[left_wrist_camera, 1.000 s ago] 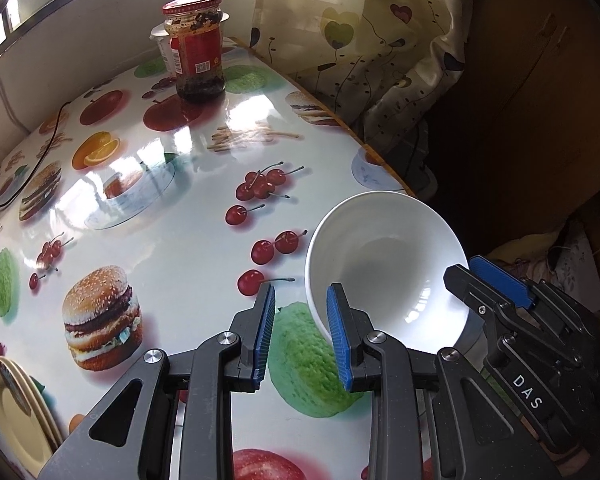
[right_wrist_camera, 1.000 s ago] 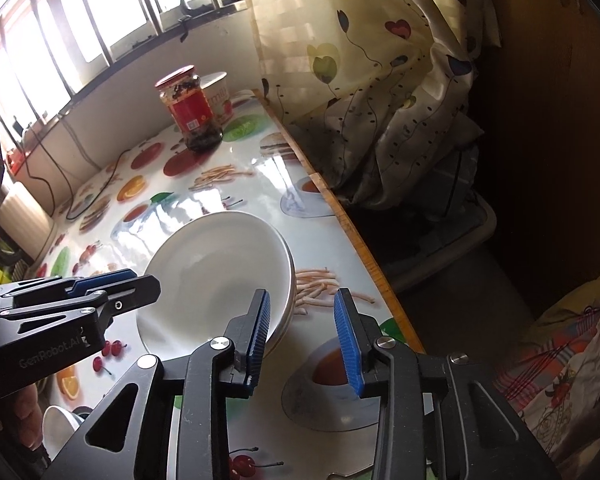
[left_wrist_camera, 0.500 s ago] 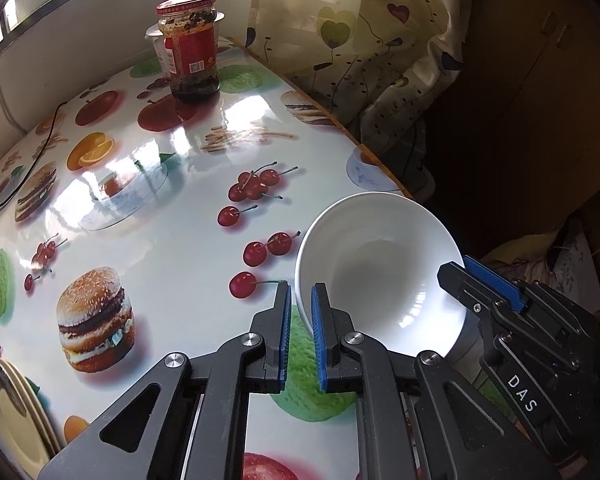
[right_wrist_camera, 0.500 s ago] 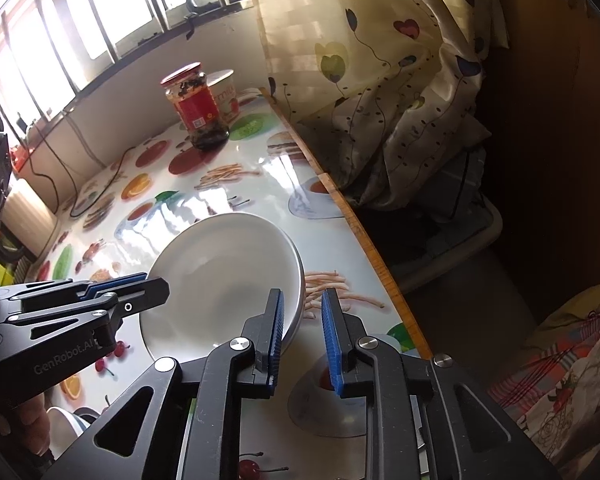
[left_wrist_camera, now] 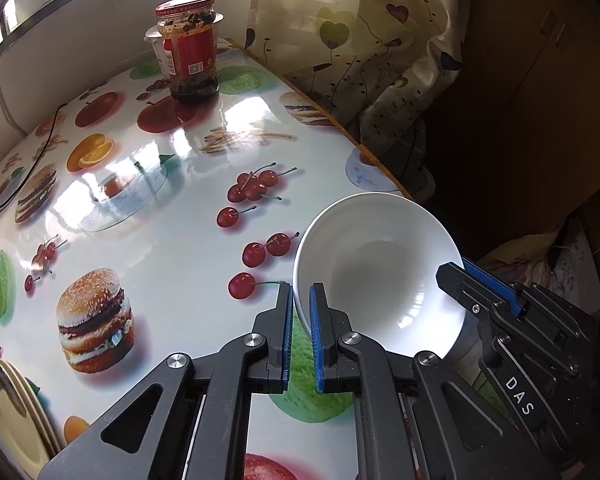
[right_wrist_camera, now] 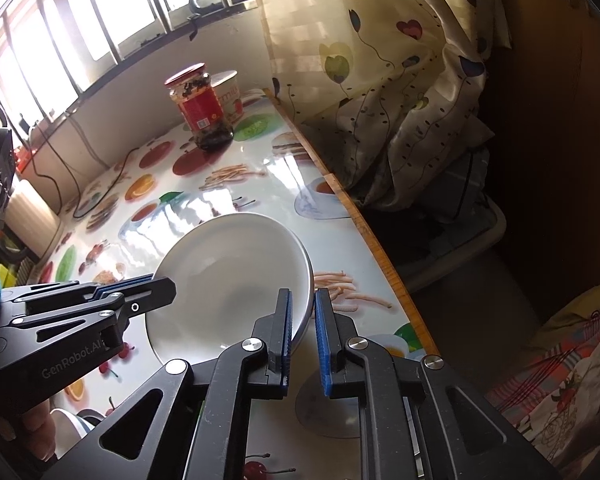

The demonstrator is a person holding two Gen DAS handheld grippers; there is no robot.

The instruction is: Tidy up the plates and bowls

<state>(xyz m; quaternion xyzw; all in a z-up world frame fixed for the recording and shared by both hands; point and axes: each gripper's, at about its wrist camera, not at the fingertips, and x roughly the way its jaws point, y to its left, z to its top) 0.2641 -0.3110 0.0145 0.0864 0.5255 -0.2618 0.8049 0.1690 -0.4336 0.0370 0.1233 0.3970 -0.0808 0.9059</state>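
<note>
A white bowl (left_wrist_camera: 380,272) is held tilted above the fruit-print table (left_wrist_camera: 172,216) near its right edge. My left gripper (left_wrist_camera: 300,312) is shut on the bowl's left rim. My right gripper (right_wrist_camera: 302,320) is shut on the opposite rim of the same bowl (right_wrist_camera: 228,280). Each gripper shows in the other's view: the right gripper (left_wrist_camera: 488,292) and the left gripper (right_wrist_camera: 132,288). A stack of yellow plates (left_wrist_camera: 12,404) lies at the table's near left edge.
A red-lidded jar (left_wrist_camera: 190,48) with a white cup (right_wrist_camera: 230,94) behind it stands at the table's far end. A black cable (left_wrist_camera: 28,148) lies at the far left. A patterned curtain (right_wrist_camera: 380,80) hangs past the table's right edge (right_wrist_camera: 360,220).
Both grippers have closed from open onto the bowl's rim, one on each side. The bowl has barely moved.
</note>
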